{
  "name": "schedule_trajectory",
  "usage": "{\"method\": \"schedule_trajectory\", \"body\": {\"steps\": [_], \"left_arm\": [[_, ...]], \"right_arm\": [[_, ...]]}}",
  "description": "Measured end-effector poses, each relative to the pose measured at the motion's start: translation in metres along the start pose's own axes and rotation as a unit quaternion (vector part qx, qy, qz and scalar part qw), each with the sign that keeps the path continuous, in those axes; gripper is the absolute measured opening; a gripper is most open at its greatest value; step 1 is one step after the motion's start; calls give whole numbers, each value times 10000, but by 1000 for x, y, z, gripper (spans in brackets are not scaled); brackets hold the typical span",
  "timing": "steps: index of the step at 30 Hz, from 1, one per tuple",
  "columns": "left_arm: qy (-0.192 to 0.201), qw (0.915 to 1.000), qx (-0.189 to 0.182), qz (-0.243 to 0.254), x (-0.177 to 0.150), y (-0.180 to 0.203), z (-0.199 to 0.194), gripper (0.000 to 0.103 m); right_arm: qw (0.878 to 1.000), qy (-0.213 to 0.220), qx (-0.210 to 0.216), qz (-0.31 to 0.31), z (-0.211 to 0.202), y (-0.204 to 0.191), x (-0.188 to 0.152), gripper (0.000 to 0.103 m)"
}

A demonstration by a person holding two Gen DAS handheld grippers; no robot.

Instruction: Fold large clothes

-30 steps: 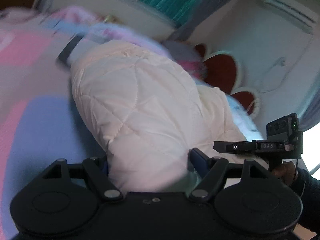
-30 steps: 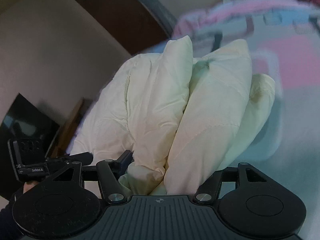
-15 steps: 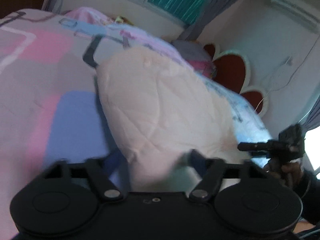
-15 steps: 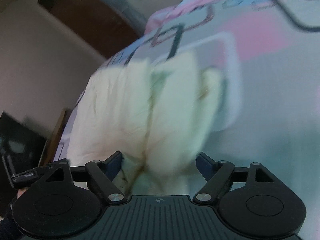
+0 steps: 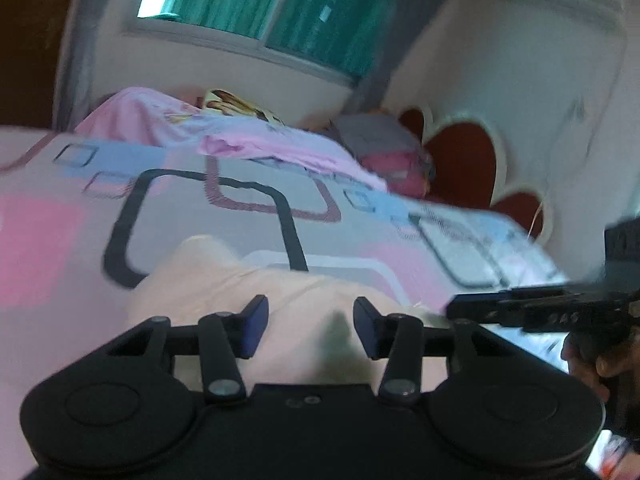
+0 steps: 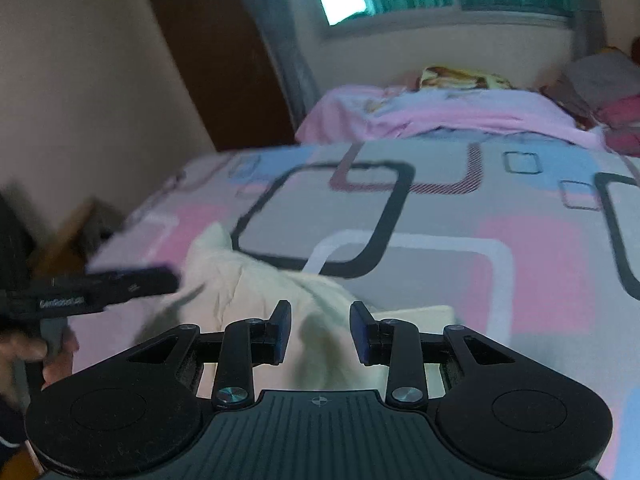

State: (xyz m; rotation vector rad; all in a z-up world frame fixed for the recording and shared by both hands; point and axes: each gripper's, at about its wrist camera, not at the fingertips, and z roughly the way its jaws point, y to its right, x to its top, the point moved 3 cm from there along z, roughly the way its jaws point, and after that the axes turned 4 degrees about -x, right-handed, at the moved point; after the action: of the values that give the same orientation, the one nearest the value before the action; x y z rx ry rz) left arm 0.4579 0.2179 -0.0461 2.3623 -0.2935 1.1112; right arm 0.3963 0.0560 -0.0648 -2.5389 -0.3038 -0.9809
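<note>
My left gripper has its jaws apart with a ridge of the cream padded jacket rising between them; whether the pads actually pinch cloth I cannot tell. My right gripper looks the same, jaws spread around a hump of the jacket. The garment lies low on the patterned bedspread, right at the near edge under both tools. To do this fold well, I judge I should lay both corners down level, smooth the hem flat, and open only once the padding settles. Motion blur softens the jacket; its near part is hidden beneath the gripper bodies
</note>
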Motion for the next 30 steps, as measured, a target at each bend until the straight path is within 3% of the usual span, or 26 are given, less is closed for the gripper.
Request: {"method": "schedule_trajectory", "body": {"steps": [2,8,16,20,24,27,30], "left_arm": [[-138,9995,212,207,1,6,21,45],[-720,9974,73,18,-21,-3,65,45],[-948,9954,60,98,-32,-6,84,45],[-712,9970,25,291,-28,3,59,46],[-424,9985,-152,321,-34,14,11,47],[-218,9992,-232,242,-44,24,-16,47],[-389,9985,-39,390,-59,31,-15,47]], "right_arm": [[9997,-165,-202,15,18,2,-8,34],[9972,-422,-362,499,38,39,-39,34],[9958,-344,-364,761,38,56,-56,34],[9970,-105,-431,639,6,49,-46,34],[9989,150,-166,402,-37,31,-43,34],[9998,50,21,214,-48,18,-52,34],[9995,-268,-142,-46,-32,10,-70,34]]}}
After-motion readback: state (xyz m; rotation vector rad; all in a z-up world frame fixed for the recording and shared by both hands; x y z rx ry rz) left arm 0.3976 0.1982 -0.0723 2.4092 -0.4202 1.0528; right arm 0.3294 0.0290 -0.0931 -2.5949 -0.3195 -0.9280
